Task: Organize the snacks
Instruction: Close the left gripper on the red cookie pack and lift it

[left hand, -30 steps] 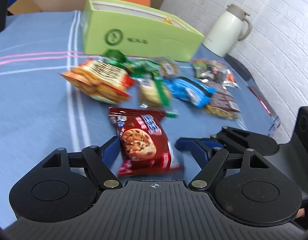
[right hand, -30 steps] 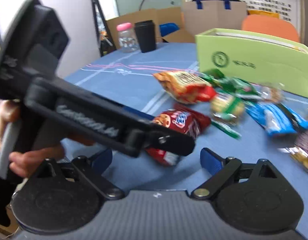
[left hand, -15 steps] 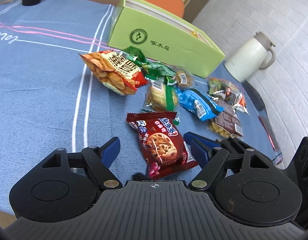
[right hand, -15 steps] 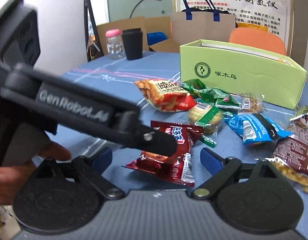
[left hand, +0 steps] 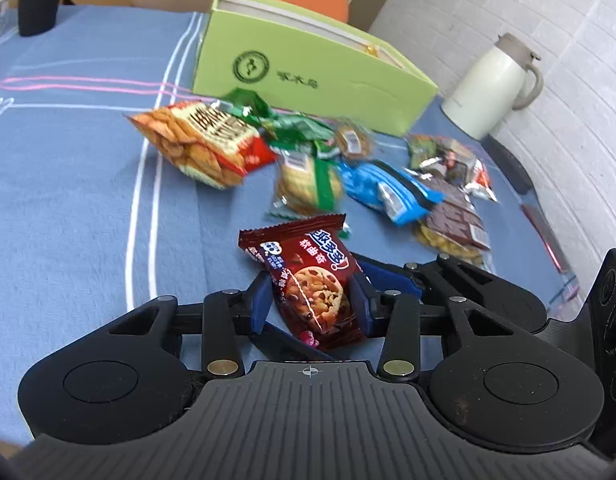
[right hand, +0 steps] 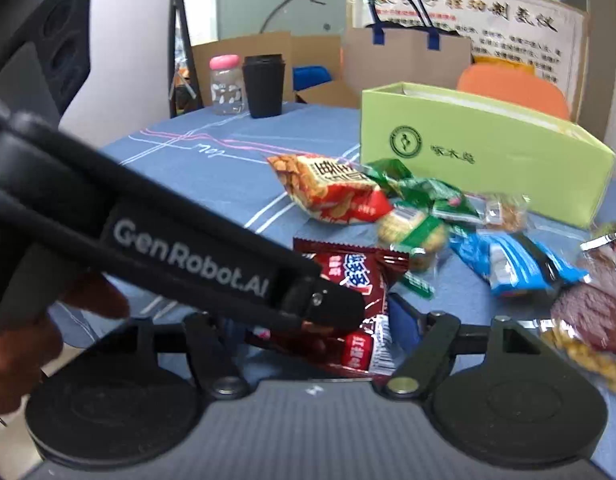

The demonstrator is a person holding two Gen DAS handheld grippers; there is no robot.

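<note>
My left gripper (left hand: 310,302) is shut on a dark red chocolate-chip cookie packet (left hand: 310,280), its blue pads (left hand: 259,300) pressing both sides, lifted off the blue tablecloth (left hand: 67,184). In the right wrist view the same packet (right hand: 360,304) sits between my right gripper's fingers (right hand: 404,316), which have closed in around it; the left gripper's black body (right hand: 167,256) hides the left finger. Beyond lie an orange cracker bag (left hand: 203,140), green packets (left hand: 295,126), a blue packet (left hand: 388,190) and a green open box (left hand: 308,72).
A white thermos jug (left hand: 492,84) stands at the far right by the brick wall. A black cup (right hand: 263,84) and a pink-lidded jar (right hand: 225,84) stand at the table's far edge. Brown packets (left hand: 456,224) lie right of the blue one.
My left gripper has closed on the cookie packet and raised it. My right gripper's fingers have closed in on the same packet from the other side.
</note>
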